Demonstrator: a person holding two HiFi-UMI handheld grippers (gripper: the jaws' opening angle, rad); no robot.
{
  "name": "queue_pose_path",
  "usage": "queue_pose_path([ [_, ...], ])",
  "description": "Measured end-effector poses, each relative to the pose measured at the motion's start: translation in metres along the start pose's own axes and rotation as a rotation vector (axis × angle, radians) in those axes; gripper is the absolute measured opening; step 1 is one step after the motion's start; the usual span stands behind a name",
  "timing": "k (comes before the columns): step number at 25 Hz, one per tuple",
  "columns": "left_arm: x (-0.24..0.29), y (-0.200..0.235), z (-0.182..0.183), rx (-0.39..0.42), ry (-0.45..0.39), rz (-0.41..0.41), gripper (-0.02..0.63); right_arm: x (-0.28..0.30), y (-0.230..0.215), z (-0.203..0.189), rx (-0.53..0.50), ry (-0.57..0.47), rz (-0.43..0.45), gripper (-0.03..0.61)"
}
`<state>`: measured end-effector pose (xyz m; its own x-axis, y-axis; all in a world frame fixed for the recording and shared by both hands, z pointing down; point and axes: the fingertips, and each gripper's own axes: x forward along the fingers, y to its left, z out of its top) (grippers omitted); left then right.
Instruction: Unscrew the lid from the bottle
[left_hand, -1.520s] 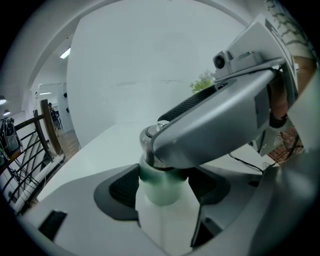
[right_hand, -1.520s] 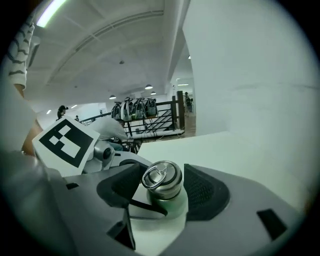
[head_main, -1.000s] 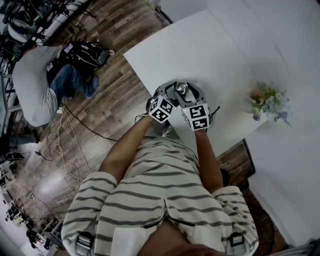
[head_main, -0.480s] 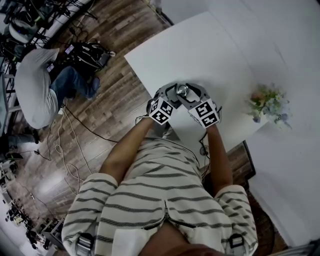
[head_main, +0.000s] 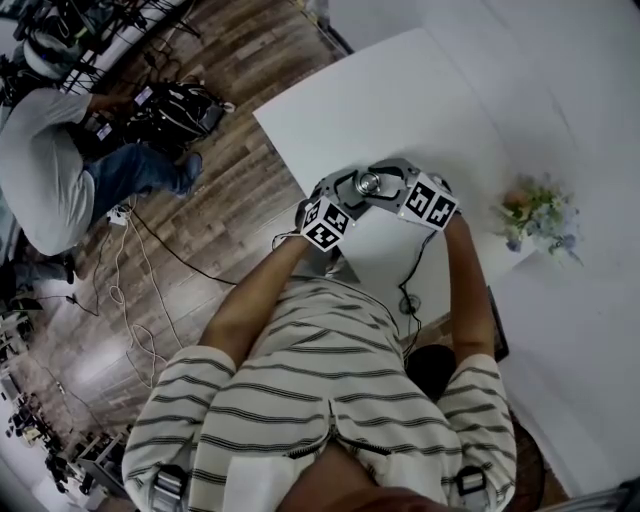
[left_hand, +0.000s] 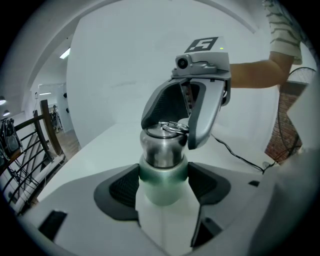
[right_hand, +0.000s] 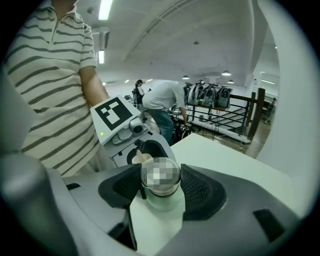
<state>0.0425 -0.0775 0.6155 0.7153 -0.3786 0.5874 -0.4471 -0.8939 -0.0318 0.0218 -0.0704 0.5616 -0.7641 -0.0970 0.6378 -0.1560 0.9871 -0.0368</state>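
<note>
the bottle (left_hand: 161, 175) stood upright on the white table (head_main: 400, 100), close to the edge nearest the person. its body was pale green, and the steel lid (left_hand: 161, 147) sat on top of it with a thin metal ring (left_hand: 173, 128) lying flat across its crown.

the left gripper (left_hand: 162, 187) was clenched on the green body just below the lid, its dark ribbed pads (left_hand: 122, 187) pressed against the bottle's two sides. the right gripper (right_hand: 161, 182) reached in from the opposite side and a little higher. its jaws were closed on the lid, with the pads (right_hand: 200, 192) touching it on the left and on the right. in the head view the two grippers met nose to nose over the bottle, with only the shiny top of the lid showing between them.

the person wore a striped shirt (head_main: 330, 390) and held both arms out over the table edge. a dark cable (head_main: 410, 270) trailed across the table from the right gripper toward the person. a small bunch of flowers (head_main: 540, 215) lay well apart from the bottle, off to the right. beyond the table's far corner a second person (head_main: 40, 170) bent over on the wooden floor (head_main: 230, 60), beside dark bags (head_main: 175, 110) and loose cords.
</note>
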Motion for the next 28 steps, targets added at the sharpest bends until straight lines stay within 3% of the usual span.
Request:
queue_pose_path([
  [4,0.000,0.000,0.000,-0.001,0.001,0.000,0.308,-0.001,0.002,-0.001,-0.093,-0.004,0.121,0.255],
  [8,0.001,0.000,0.001,-0.002,0.001,-0.001,0.308,-0.003,0.001,-0.001,-0.108,-0.026,0.195,0.256],
  [13,-0.001,0.000,0.001,0.002,0.001,-0.002,0.308,-0.002,0.002,0.000,-0.104,-0.016,0.199,0.256],
  [16,0.000,-0.001,0.000,0.002,0.004,-0.001,0.308,-0.002,0.004,0.003,-0.041,-0.040,0.164,0.267],
  [18,0.000,-0.001,0.000,0.000,0.004,-0.001,0.308,-0.004,0.004,0.007,0.014,-0.087,0.105,0.341],
  [19,0.000,-0.001,0.001,0.001,0.003,0.000,0.308,-0.005,0.003,0.010,0.037,-0.115,0.058,0.347],
  [25,0.001,-0.001,0.001,0.002,0.000,0.002,0.308,-0.017,-0.011,0.009,0.225,-0.282,-0.332,0.328],
  [28,0.001,-0.001,-0.001,0.002,-0.001,0.002,0.308,-0.014,-0.012,0.003,0.345,-0.347,-0.477,0.309],
])
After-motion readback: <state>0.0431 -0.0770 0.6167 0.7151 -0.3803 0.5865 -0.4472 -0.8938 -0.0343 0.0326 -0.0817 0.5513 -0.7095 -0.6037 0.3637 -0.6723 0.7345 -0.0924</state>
